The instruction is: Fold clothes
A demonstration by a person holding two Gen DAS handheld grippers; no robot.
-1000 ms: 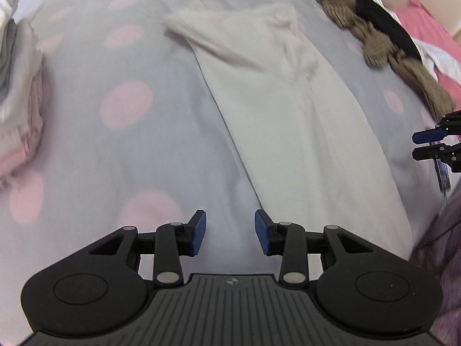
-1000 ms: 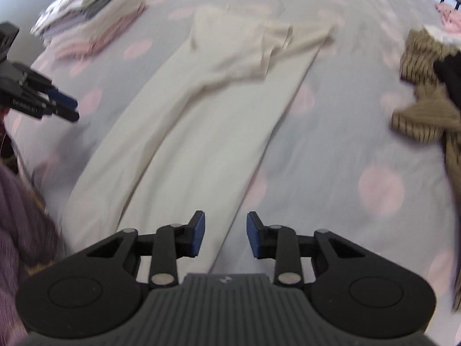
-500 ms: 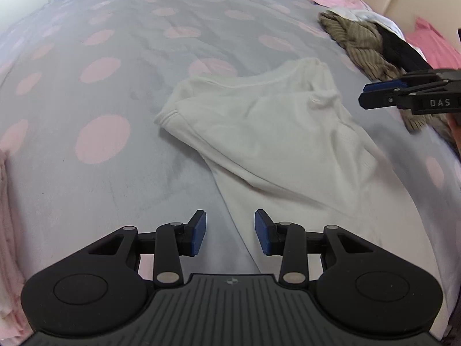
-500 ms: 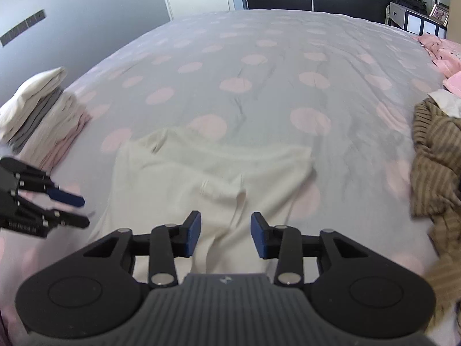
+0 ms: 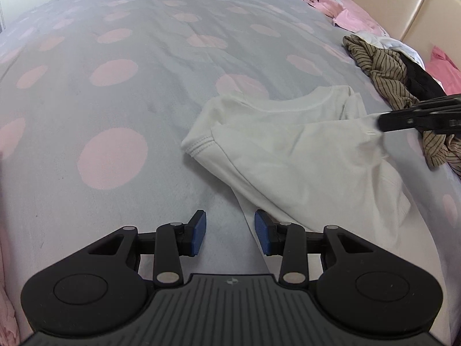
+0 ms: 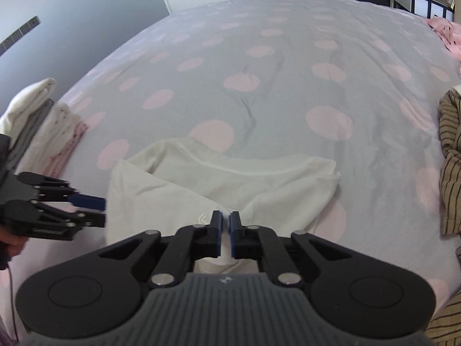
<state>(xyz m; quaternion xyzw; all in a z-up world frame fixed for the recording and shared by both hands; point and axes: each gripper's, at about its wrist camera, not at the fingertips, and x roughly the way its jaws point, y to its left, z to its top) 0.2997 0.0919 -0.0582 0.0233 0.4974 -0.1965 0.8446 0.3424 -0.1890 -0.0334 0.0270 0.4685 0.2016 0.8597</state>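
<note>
My right gripper (image 6: 226,221) has gone from spread to nearly pressed together in the last half second, and its blue pads now pinch a small pucker of the white shirt (image 6: 230,184) at the edge nearest me; a thin slit shows between the pads, with cloth filling it. My left gripper (image 5: 227,227) has not closed: its jaws stand spread, hovering over the near left edge of the same shirt, with bare bedspread (image 5: 115,86) under the left pad and the shirt's edge close to the right pad. A second ago both grippers were back near the hem end of the long, narrow shirt; since then they have travelled up toward the collar, and the shirt now lies with its sleeves turned in over the body, collar end away from me, flat on the spotted bedspread in the middle of the bed. I take the one-sided pinch to mean a further fold is being set up, though I can't tell which way the cloth will go. A stack of folded clothes (image 6: 43,127) sits off to my left, and a loose striped brown garment (image 5: 383,69) lies to my right, clear of the shirt.
</note>
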